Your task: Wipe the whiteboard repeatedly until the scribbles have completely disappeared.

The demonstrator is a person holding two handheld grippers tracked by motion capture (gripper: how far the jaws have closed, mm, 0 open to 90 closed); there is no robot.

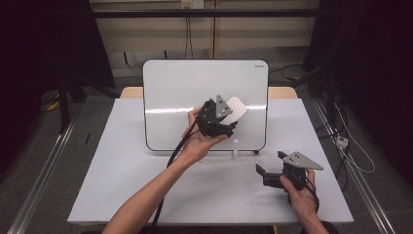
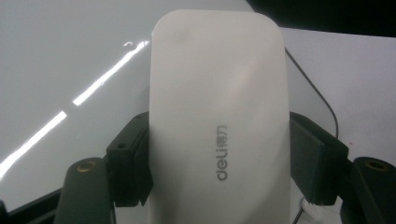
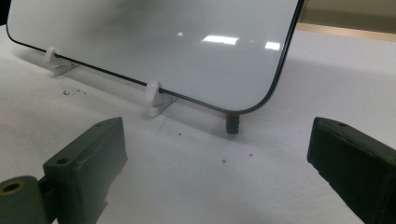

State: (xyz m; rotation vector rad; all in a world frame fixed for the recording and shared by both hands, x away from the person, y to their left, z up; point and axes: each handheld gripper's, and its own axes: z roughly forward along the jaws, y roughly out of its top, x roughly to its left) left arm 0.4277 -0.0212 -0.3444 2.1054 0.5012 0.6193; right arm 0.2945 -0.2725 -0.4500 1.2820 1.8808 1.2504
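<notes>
White plastic marks the eraser point(image 1: 235, 110) that the left claw point(image 1: 229, 122) pinches by its long sides and holds against the whiteboard point(image 1: 170, 97) in the high view. The board stands propped on the desk point(image 1: 122, 170), and its face looks clean all over, with no writing that I can make out, so the wiping seems close to done or already done; what is left, I judge, is a last pass and setting the eraser down. The right claw point(image 1: 265, 173) rests low near the desk's right front, apart from the board.

From the left gripper view, the eraser point(image 2: 219, 126) is a smooth, rounded oblong with a grey "deli" mark, gripped between both pads, with the glossy board behind it.

From the right gripper view, the jaws stand spread with nothing between them, facing the board's lower corner point(image 3: 261, 100) and its small white feet point(image 3: 156, 99). A few dark specks lie on the desk there.
</notes>
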